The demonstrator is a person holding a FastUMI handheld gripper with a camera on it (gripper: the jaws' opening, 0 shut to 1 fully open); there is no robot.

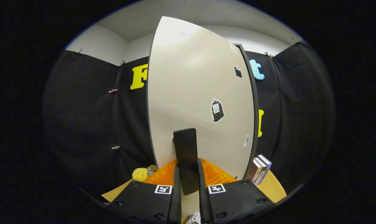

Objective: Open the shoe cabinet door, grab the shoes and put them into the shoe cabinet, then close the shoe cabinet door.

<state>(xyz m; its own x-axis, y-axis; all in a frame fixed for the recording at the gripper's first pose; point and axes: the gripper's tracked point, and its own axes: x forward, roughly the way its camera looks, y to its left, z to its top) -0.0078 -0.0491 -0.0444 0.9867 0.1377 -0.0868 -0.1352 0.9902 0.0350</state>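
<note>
gripper view: the shoe cabinet door (188, 87) stands right ahead, a tall pale cream panel with a dark edge along its right side. the fisheye lens bends it so it bulges and seems to lean. on its face sit a few stickers: a black bag-shaped sticker (217, 110) near the middle right, a small black square sticker (238, 72) higher up, and a small pale one lower near the right edge. a flat black handle (185, 158) sticks out from the lower part of the door, upright, reaching back toward the camera.

the gripper (188, 179) points straight at the door, level and square to it. its two fingers (176, 189) are drawn in narrow, one on each side of the handle, and both appear to press against its flanks, so the tool is clamped on the handle.

just behind the fingers and low against the door lies an orange ribbed object (216, 174). a yellow plush toy (140, 174) sits off to the left of it. a few books (260, 169) stand upright at the right, just beside the door's dark edge, on a tan surface (273, 186).
</note>
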